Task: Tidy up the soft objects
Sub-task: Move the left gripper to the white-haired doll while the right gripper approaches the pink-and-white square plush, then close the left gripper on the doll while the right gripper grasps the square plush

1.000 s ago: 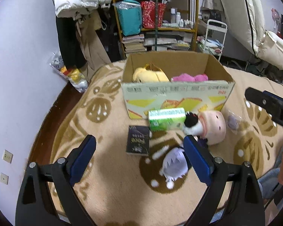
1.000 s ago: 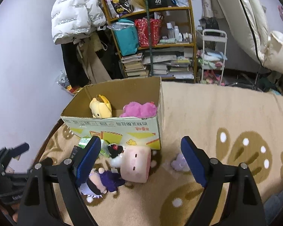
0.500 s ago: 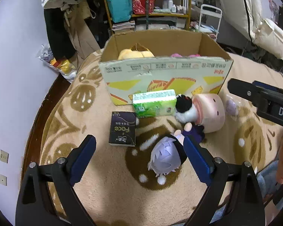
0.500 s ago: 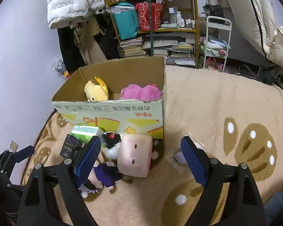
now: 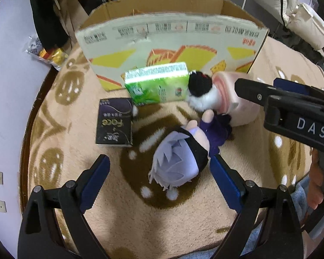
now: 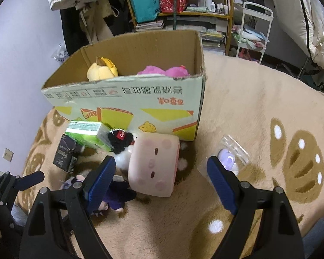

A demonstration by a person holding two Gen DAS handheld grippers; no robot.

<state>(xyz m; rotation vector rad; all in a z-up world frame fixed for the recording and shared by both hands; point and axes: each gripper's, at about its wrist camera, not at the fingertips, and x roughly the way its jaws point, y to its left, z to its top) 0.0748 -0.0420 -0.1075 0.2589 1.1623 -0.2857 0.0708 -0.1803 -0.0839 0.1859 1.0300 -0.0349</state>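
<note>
Both tongs lowered toward plush pile; left tongs [image 5: 159, 182] apart over silver-haired doll [image 5: 179, 161], right tongs [image 6: 162, 179] apart, empty.

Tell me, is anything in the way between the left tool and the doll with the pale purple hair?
Nothing visible is. The left tool is open, and the doll lies on the blanket right between its fingers, nothing covering it. The black box sits off to one side.
</note>
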